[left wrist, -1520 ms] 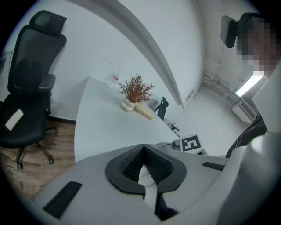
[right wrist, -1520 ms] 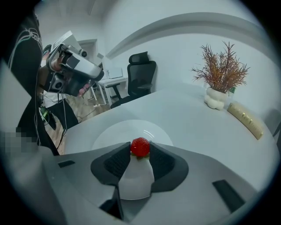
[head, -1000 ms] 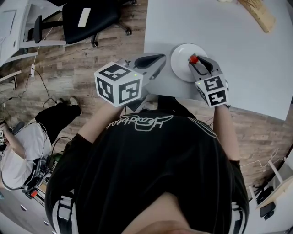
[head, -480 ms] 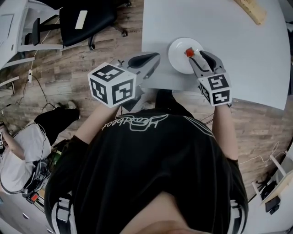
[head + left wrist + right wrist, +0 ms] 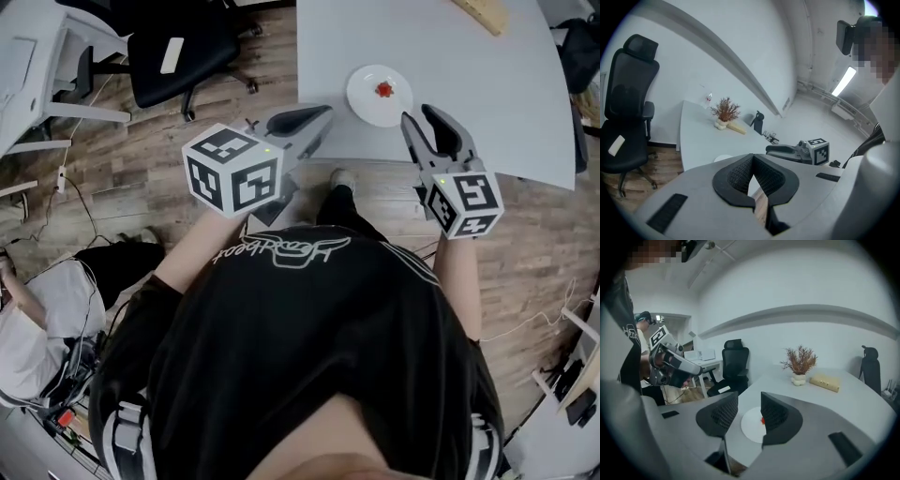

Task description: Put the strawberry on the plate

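Note:
A small red strawberry point(image 5: 382, 90) lies on the round white plate point(image 5: 364, 101) near the grey table's front edge. My right gripper point(image 5: 418, 114) hovers just short of the plate, apart from it; its jaws are wide and closing slightly, with nothing between them. Through the right gripper view's gap the plate point(image 5: 749, 426) and strawberry point(image 5: 762, 420) show beyond the pads. My left gripper point(image 5: 322, 114) hangs over the table's front left corner, its pads touching at the tips around nothing. In the left gripper view a sliver of the plate point(image 5: 723, 159) peeks over the jaws.
A black office chair point(image 5: 178, 52) stands on the wood floor left of the table point(image 5: 469, 75). At the table's far side are a dried plant in a vase point(image 5: 799, 364) and a yellow block point(image 5: 825, 382). A person sits on the floor at left point(image 5: 37, 319).
The right gripper has let go of the strawberry and drawn back off the plate toward the table's front edge. The strawberry stays on the plate. The left gripper has barely moved.

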`<state>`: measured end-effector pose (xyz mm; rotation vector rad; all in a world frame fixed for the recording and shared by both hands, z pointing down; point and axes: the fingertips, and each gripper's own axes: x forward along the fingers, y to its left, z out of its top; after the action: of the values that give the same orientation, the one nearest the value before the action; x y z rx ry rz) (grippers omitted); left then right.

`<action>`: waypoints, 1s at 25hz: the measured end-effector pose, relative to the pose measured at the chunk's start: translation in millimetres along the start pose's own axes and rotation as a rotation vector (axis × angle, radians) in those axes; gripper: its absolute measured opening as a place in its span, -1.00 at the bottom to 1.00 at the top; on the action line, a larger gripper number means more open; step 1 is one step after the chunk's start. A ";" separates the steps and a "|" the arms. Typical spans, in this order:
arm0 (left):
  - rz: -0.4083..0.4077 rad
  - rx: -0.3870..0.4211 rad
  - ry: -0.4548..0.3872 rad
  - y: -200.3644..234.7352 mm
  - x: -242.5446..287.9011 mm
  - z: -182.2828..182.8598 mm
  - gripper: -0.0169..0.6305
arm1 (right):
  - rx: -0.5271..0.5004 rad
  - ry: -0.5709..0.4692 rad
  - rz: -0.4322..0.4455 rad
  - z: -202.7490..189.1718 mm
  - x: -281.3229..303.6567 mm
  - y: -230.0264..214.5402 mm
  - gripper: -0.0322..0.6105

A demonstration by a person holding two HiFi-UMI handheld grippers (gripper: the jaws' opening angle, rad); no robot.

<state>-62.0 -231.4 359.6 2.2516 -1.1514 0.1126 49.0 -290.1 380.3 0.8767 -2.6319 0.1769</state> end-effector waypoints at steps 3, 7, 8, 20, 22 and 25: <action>-0.026 0.038 -0.026 -21.6 -22.2 3.1 -0.92 | -0.014 -0.056 -0.026 16.7 -30.2 25.7 -0.50; -0.065 0.094 -0.053 -47.2 -45.9 1.9 -0.92 | -0.031 -0.148 -0.074 30.6 -68.2 54.5 -0.65; -0.072 0.101 -0.058 -52.4 -52.3 0.0 -0.93 | -0.033 -0.163 -0.082 31.7 -76.3 62.8 -0.67; -0.209 0.180 -0.005 -87.2 -99.1 -21.3 -0.92 | 0.046 -0.212 -0.105 32.3 -118.0 146.8 -0.86; -0.222 0.185 0.004 -89.7 -102.6 -24.0 -0.92 | 0.058 -0.201 -0.118 29.2 -121.5 151.6 -0.87; -0.233 0.184 0.019 -91.7 -104.2 -29.6 -0.92 | 0.079 -0.188 -0.132 23.7 -124.8 154.9 -0.87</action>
<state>-51.2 -100.5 305.7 2.5241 -0.8921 0.1512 41.6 -102.3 310.9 1.1413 -2.7418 0.1728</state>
